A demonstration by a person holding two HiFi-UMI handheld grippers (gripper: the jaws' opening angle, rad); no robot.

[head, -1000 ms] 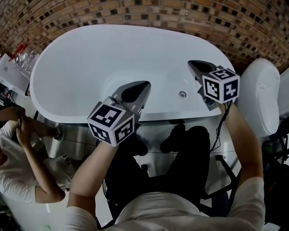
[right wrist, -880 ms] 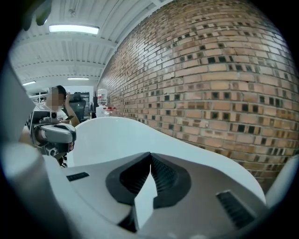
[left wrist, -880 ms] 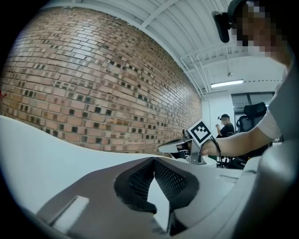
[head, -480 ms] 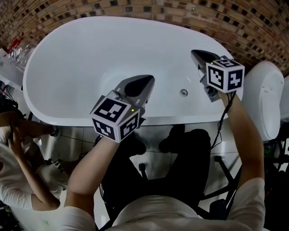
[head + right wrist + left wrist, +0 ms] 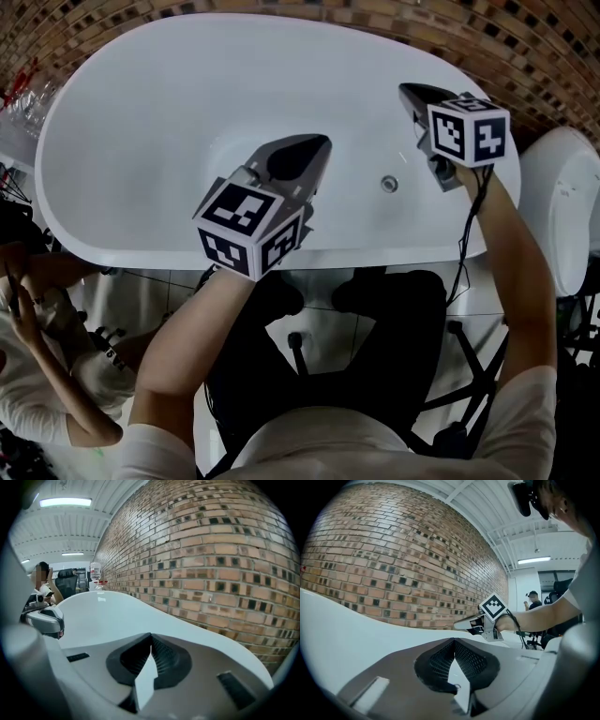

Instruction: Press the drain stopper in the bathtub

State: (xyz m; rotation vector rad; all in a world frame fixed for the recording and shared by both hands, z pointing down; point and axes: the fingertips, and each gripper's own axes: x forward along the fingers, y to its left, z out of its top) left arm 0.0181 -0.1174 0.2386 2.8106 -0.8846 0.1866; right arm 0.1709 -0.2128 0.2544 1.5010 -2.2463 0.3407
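Both grippers have come forward over the bathtub (image 5: 169, 84) within the last second. The head view has followed them, so the near rim now sits lower in frame.

- Left gripper (image 5: 317, 148): was above the near rim, now out over the basin.
- Right gripper (image 5: 412, 94): carried up toward the far rim, close by the brick wall (image 5: 441, 37).
- Fingers: clenched on both, tips meeting, nothing between them; each gripper view confirms.
- Drain stopper (image 5: 389, 184): small round metal disc on the white tub surface just inside the near rim. It lies between the two grippers and neither touches it.

Judgement: approach only, press not yet begun. Closed tips suit a downward push. Whichever gripper does it must drop and swing in toward the disc. Height above the tub cannot be read from overhead.
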